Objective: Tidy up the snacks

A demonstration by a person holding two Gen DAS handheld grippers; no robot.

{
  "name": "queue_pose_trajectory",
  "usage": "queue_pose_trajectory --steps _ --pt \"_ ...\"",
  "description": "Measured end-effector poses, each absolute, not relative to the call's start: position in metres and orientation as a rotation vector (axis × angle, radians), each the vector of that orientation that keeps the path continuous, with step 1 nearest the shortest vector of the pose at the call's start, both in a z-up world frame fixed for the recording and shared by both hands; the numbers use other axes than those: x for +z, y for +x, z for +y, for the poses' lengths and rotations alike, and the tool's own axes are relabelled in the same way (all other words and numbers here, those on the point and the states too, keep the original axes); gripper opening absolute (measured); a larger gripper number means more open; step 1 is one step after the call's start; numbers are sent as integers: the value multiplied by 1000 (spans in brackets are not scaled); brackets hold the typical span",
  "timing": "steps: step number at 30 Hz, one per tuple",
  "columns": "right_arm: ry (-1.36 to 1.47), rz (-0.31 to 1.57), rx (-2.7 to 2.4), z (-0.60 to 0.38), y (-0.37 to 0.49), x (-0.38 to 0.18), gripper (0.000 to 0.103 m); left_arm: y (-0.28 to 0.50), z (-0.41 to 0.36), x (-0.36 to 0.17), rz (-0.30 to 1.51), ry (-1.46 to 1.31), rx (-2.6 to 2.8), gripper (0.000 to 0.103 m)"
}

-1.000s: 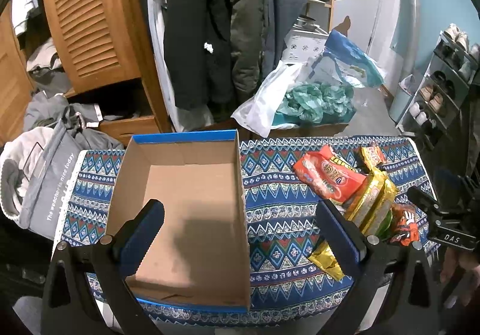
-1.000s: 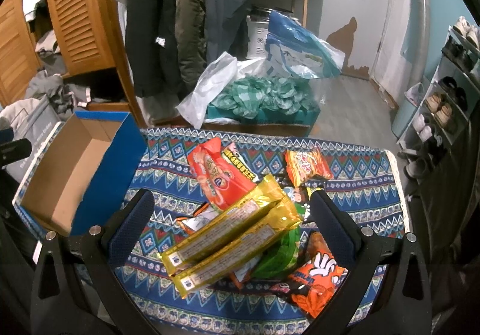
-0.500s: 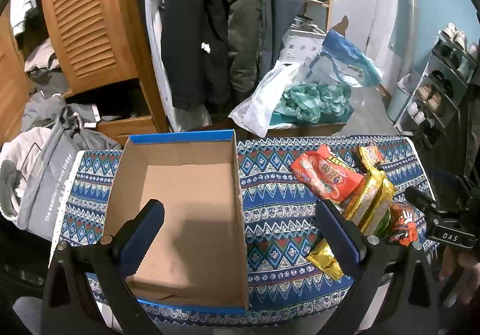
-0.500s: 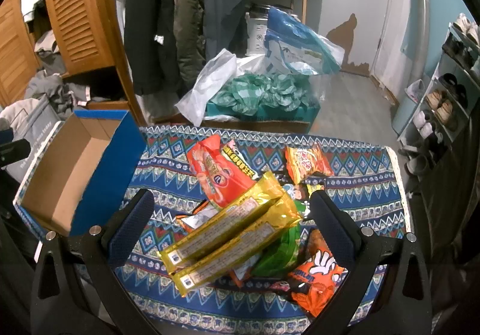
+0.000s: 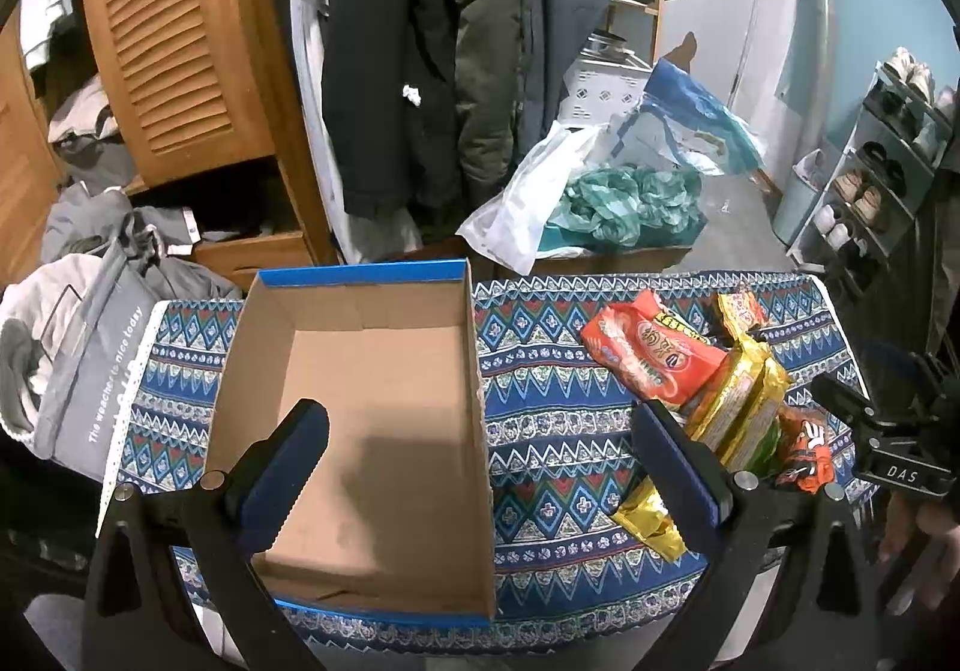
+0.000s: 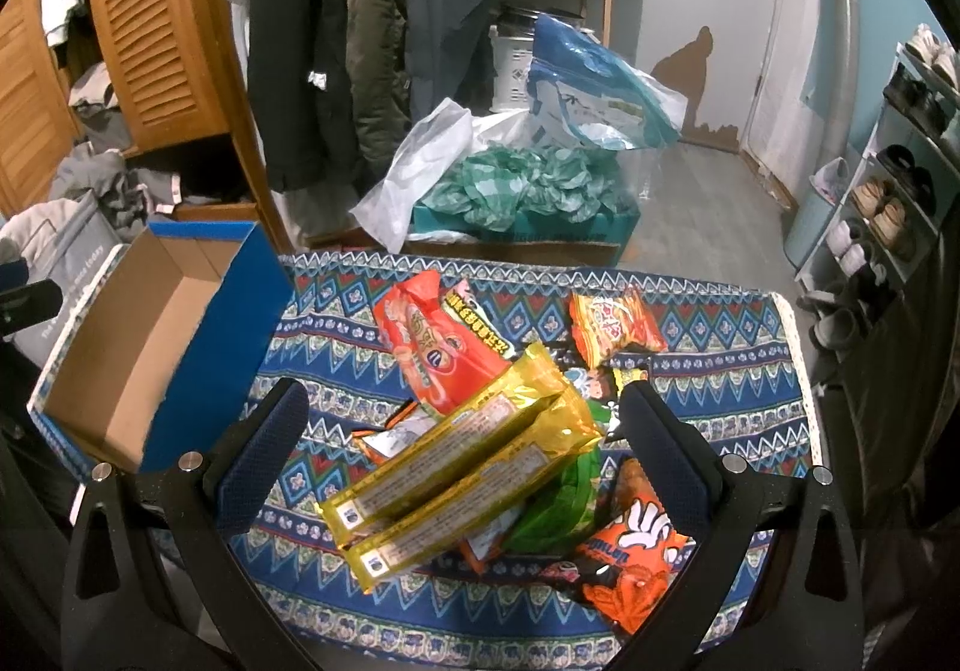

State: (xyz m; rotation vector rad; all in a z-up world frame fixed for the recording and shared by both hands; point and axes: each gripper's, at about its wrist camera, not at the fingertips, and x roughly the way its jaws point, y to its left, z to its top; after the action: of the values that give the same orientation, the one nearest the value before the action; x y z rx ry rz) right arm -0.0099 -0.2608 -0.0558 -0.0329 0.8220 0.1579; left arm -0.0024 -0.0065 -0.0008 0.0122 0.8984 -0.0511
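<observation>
The snacks (image 6: 480, 431) lie in a loose heap on the right half of the table (image 6: 744, 365), directly under and ahead of the right gripper (image 6: 462, 455), whose jaws are spread wide and hold nothing. On top of the heap sit two long gold packets (image 6: 456, 473), side by side and touching. Their long axis runs on a slant, from the table's near edge up toward its far right corner, so it crosses the line between the right gripper's fingers at an angle rather than squarely. The right hand is plainly the nearer one.

The left gripper (image 5: 480, 473), also spread and empty, hangs over the open cardboard box (image 5: 360, 407), which stands at the table's left end with nothing in it.

Under the gold packets lie a red-orange bag (image 6: 432, 353), a green packet (image 6: 558, 503), a small orange bag (image 6: 612, 326) toward the far edge, and an orange bag with a white cartoon hand (image 6: 636, 557) at the near right corner. All are glossy, crinkled film, likely slippery to pinch.
</observation>
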Motion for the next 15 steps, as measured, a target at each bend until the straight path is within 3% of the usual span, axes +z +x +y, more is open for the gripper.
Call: queue_pose_trajectory --steps 15 --pt "-32 822 158 -261 -9 -55 101 -2 -8 -2 898 19 -51 102"
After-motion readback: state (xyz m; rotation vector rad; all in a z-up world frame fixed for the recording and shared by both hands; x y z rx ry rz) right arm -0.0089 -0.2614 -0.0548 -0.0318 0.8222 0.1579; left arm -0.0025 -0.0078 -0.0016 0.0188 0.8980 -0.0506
